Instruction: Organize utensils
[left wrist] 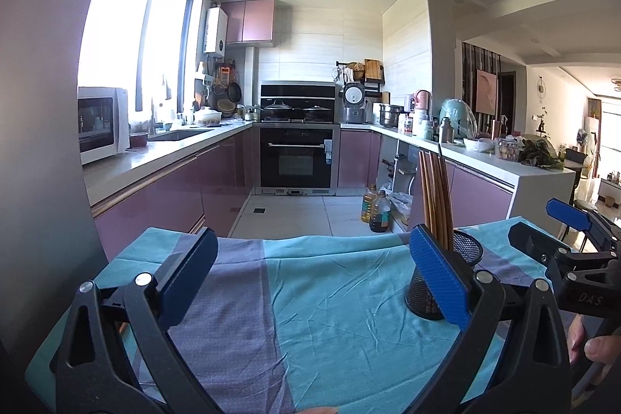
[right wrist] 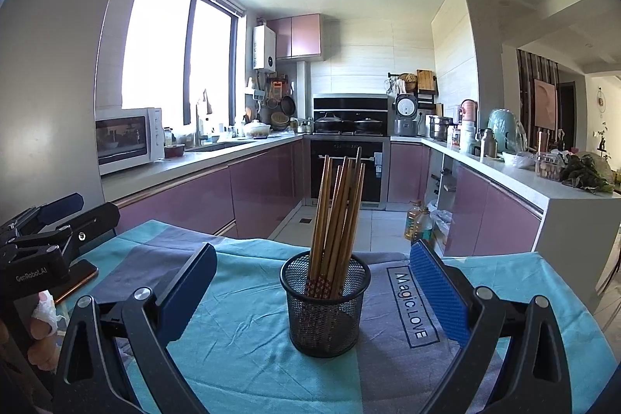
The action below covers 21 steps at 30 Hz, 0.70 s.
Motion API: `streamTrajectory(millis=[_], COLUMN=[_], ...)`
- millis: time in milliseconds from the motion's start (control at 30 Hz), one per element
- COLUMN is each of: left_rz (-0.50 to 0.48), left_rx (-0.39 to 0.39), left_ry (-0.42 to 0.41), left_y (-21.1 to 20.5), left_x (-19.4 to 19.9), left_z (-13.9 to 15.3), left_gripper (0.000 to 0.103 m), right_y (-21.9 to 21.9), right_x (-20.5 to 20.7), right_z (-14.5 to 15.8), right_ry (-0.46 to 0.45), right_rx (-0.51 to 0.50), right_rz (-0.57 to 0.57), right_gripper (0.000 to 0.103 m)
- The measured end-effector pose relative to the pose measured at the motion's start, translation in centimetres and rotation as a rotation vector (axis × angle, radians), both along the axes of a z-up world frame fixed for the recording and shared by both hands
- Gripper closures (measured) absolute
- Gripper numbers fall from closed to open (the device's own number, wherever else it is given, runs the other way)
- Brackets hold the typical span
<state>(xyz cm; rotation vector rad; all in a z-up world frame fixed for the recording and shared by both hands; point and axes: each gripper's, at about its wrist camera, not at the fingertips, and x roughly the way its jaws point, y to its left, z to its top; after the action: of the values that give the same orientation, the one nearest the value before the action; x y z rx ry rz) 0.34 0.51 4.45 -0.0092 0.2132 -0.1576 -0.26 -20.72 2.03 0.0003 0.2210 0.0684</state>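
Centre of bench point(right wrist: 248, 344), between spread-wide right gripper point(right wrist: 316, 293) jaws: mesh cup point(right wrist: 325, 301) of chopsticks point(right wrist: 337, 208). Light, stiff, slick; pinch mid-shaft. Left gripper point(left wrist: 310, 282) released, empty.

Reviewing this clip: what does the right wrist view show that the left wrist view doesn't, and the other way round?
Only the right wrist view shows the mesh cup whole, centred between the open right gripper, the "Magic.LOVE" print on the cloth, and a phone-like slab at the left edge.

Only the left wrist view shows the open left gripper over bare cloth, with its right finger hiding part of the cup, plus more of the living room.

Both show the chopsticks standing in the cup, the teal and purple cloth, and the other gripper at the frame edge.
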Motion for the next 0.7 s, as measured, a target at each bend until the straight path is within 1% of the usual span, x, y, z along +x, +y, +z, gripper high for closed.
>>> streamTrajectory(millis=[233, 333, 700], left_rz=[0.019, 0.035, 0.053], left_rx=[-0.012, 0.002, 0.007], left_ry=[-0.023, -0.027, -0.048], left_y=[0.3, 0.1, -0.2], left_x=[-0.7, -0.7, -1.2], left_z=[-0.4, -0.6, -0.6], left_gripper=[0.006, 0.006, 0.006], right_y=[0.5, 0.6, 0.6], right_x=[-0.8, -1.0, -1.1], right_z=[-0.2, -0.3, -0.3], right_ry=[-0.044, -0.049, -0.047], right_rx=[-0.016, -0.019, -0.012], right_rz=[-0.038, -0.050, -0.051], right_gripper=[0.007, 0.007, 0.007])
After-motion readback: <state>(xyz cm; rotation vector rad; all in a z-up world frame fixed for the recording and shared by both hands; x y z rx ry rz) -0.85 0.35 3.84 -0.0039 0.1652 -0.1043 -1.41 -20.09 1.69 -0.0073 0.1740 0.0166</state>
